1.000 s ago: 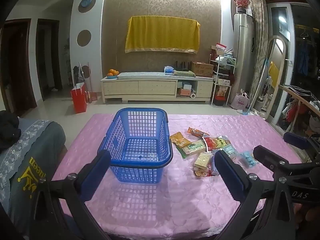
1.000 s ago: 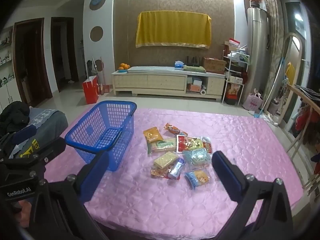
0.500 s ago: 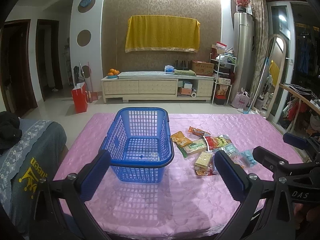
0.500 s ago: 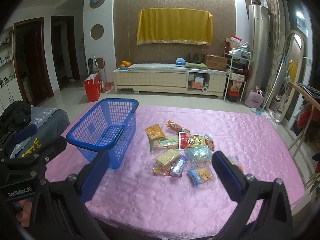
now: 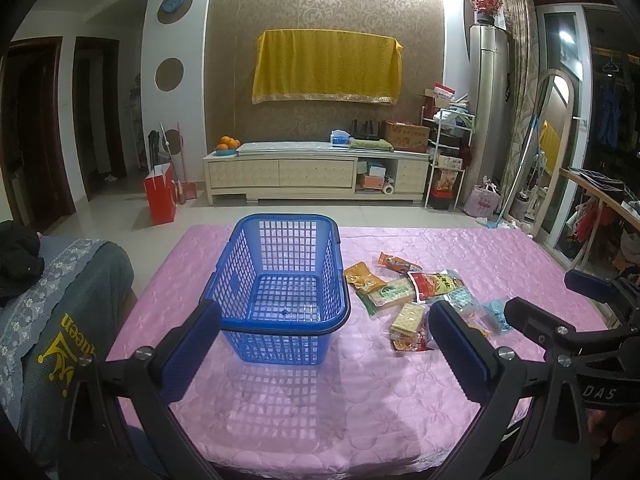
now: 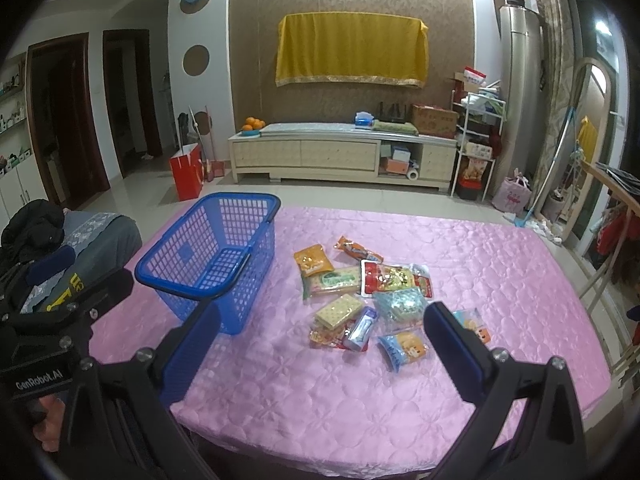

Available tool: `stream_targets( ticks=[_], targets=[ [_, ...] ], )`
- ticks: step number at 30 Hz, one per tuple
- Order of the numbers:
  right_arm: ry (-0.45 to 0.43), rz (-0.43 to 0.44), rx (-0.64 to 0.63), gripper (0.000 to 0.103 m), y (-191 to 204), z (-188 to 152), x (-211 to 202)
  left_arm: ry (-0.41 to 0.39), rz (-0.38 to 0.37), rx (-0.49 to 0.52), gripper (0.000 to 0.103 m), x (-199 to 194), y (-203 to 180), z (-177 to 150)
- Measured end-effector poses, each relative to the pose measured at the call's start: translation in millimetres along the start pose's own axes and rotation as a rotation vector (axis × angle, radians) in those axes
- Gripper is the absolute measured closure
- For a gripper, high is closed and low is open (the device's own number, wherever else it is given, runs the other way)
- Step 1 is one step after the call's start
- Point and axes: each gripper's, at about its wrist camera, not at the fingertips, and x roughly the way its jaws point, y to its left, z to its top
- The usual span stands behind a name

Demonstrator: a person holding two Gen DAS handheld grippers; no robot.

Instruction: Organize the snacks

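Note:
An empty blue plastic basket (image 5: 282,280) (image 6: 216,256) stands on the pink quilted table (image 5: 320,400). A pile of several snack packets (image 5: 404,292) (image 6: 360,296) lies just right of it, among them a red packet (image 6: 394,276), a cracker pack (image 6: 338,310) and a small blue packet (image 6: 404,348). My left gripper (image 5: 324,348) is open and empty, above the table's near edge in front of the basket. My right gripper (image 6: 320,344) is open and empty, in front of the snack pile.
A grey cushioned seat (image 5: 60,320) with a black garment (image 6: 34,228) sits at the table's left. A TV cabinet (image 5: 316,174), a red bag (image 5: 161,199) and a shelf rack (image 5: 448,152) stand across the floor behind. A wooden rail (image 6: 608,264) is at the right.
Both grippers have drawn back and risen slightly; the table scene sits a bit farther off. Jaws stay open. Basket and snacks have not moved.

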Motion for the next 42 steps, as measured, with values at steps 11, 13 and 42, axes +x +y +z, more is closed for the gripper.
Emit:
stream_targets(
  ticks=[11,13,42],
  targets=[
    [0.008,0.005,0.001,0.000,0.7,0.1,0.9,0.004,-0.003,-0.001,0.001,1.2,-0.2,1.3],
    [0.009,0.003,-0.001,0.000,0.6,0.2,0.9,0.003,-0.001,0.000,0.001,1.0,-0.1,1.4],
    [0.017,0.012,0.001,0.000,2.0,2.2,2.7,0.007,-0.010,0.003,0.001,-2.1,-3.9,6.7]
  ],
)
